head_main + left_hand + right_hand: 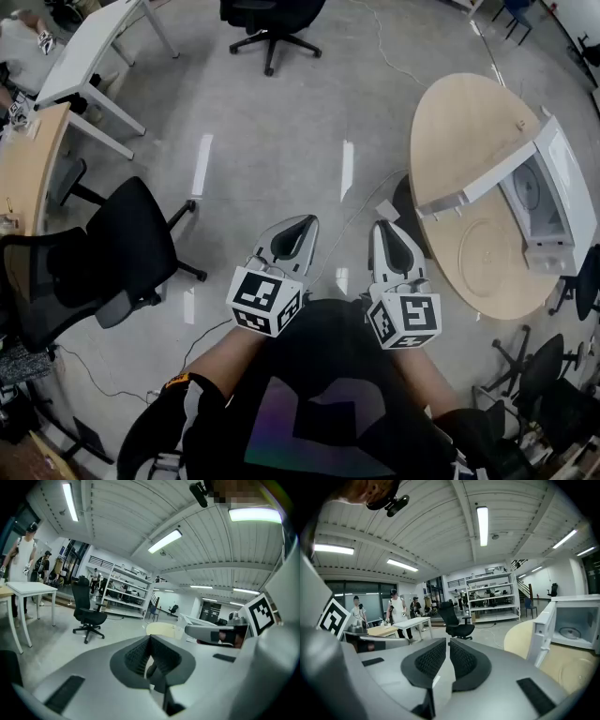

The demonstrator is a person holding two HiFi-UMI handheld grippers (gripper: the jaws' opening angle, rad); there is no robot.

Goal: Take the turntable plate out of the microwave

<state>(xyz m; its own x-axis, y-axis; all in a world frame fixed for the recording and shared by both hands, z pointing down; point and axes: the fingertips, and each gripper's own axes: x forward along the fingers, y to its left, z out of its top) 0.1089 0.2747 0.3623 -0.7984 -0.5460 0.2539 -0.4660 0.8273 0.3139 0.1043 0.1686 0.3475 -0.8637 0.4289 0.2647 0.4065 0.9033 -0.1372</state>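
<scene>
Grey concrete floor lies under both grippers: the left gripper [302, 225] and the right gripper [384, 231] are held side by side in front of the person, each with its jaws pressed together on nothing (the gripper views show only a thin slit between them). Off to the right stands a round wooden desk [459, 122] carrying the white microwave [562, 178] with its door [487, 183] swung open. The turntable plate [569, 632] lies flat inside the cavity, well apart from both grippers, and a black office chair [122, 244] stands to the left.
</scene>
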